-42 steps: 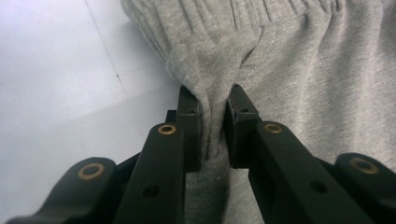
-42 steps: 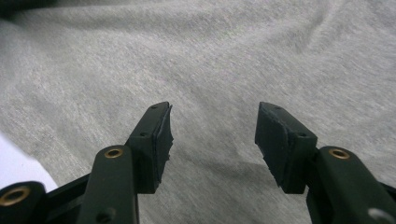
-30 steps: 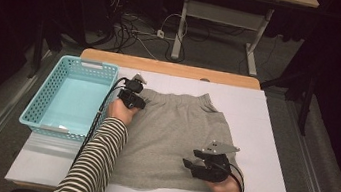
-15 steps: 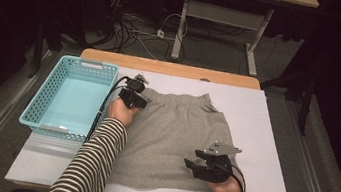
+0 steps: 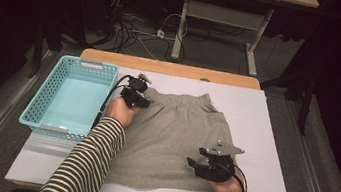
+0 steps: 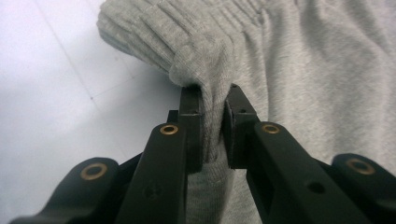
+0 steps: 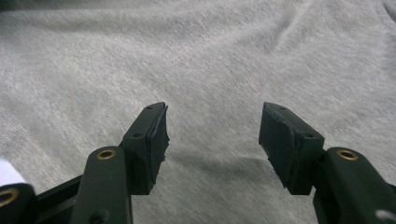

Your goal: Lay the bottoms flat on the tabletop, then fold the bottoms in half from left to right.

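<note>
Your left gripper (image 6: 212,126) pinches the ribbed waistband corner of the grey shorts (image 5: 173,137), spread flat on the white table (image 5: 263,139) beside the blue basket (image 5: 70,97). Your right gripper (image 7: 212,140) hovers wide open above the hem; that grasp and, I judge, the folding remain.

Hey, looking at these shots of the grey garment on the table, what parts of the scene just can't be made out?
- High view: the jaws of the left gripper are too small to read.
- High view: the near left part of the grey garment lies under the striped sleeve.
- Left gripper view: the fold of cloth pinched between the jaws is hidden by them.
- Right gripper view: the right gripper hangs open over the cloth; whether it touches is unclear.
</note>
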{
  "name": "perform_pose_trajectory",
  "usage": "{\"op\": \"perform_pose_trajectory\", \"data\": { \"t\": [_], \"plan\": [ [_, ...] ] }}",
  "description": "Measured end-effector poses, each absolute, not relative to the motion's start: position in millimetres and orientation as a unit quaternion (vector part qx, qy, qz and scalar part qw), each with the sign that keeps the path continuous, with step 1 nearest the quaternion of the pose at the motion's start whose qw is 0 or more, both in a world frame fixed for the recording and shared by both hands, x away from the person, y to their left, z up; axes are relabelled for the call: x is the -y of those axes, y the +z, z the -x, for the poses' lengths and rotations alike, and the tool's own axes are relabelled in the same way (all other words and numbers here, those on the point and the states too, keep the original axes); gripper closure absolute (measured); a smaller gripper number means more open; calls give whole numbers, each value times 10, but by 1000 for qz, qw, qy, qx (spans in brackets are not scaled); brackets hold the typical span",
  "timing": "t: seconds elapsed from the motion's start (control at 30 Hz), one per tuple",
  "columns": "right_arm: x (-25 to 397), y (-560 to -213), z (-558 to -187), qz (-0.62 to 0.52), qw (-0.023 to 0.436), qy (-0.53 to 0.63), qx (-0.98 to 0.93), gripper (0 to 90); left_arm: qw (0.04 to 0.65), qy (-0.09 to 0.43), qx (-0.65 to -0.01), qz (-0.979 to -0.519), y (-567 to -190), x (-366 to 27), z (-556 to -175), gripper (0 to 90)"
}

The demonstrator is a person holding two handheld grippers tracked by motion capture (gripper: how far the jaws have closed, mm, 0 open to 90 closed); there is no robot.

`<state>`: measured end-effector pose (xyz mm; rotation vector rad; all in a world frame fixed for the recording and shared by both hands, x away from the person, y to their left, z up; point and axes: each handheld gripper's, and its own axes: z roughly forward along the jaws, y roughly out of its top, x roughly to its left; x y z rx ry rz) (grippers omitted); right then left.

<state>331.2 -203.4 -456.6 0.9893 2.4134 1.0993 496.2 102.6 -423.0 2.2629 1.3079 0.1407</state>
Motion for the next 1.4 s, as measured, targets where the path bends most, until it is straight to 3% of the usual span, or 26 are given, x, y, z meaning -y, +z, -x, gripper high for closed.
{"op": "perform_pose_trajectory", "data": {
  "t": [1.4],
  "plan": [
    [1935, -4582, -3412, -341, 126, 384, -849, 465, 282, 45, -444, -849, -4034, -1036, -4883, 778]
  ]
}}
